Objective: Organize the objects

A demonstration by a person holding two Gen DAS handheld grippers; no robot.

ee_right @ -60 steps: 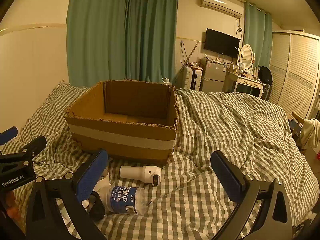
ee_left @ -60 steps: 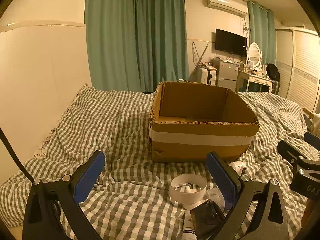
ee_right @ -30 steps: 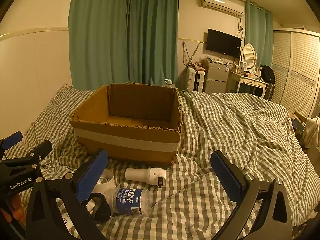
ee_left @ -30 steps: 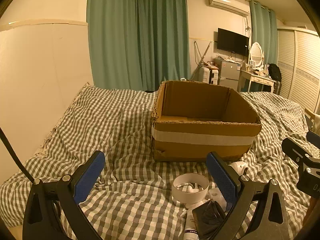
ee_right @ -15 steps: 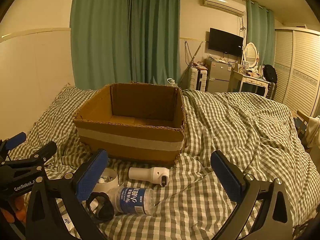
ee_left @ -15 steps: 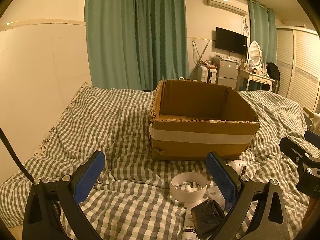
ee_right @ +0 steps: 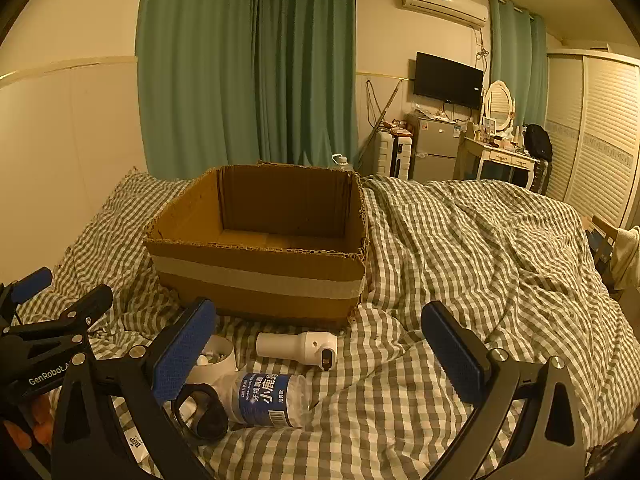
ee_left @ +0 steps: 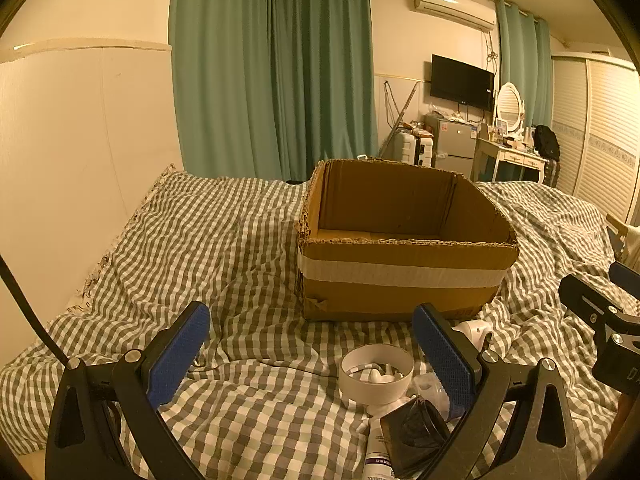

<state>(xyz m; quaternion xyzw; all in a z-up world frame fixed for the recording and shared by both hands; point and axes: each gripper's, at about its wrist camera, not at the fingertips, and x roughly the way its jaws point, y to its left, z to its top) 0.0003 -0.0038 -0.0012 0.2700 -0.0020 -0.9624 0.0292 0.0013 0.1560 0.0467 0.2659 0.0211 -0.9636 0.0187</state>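
An open cardboard box (ee_left: 404, 276) (ee_right: 260, 276) stands on the checked bed, empty as far as I can see. In front of it lie a white round container (ee_left: 376, 376) (ee_right: 214, 358), a white handheld device (ee_right: 296, 346) (ee_left: 474, 330), a plastic bottle with a blue label (ee_right: 268, 398), a black pouch (ee_left: 416, 432) (ee_right: 200, 410) and a white tube (ee_left: 378, 460). My left gripper (ee_left: 312, 348) is open and empty, left of the pile. My right gripper (ee_right: 320, 344) is open and empty, over the device and bottle.
The checked blanket (ee_right: 480, 260) is rumpled, with folds to the right of the box. A cream wall panel (ee_left: 80, 160) runs along the bed's left side. Green curtains, a TV, a small fridge and a dressing table stand behind the bed.
Both views have shifted only slightly; the box sits a touch further right in the right wrist view. No object has moved and both grippers stay open.
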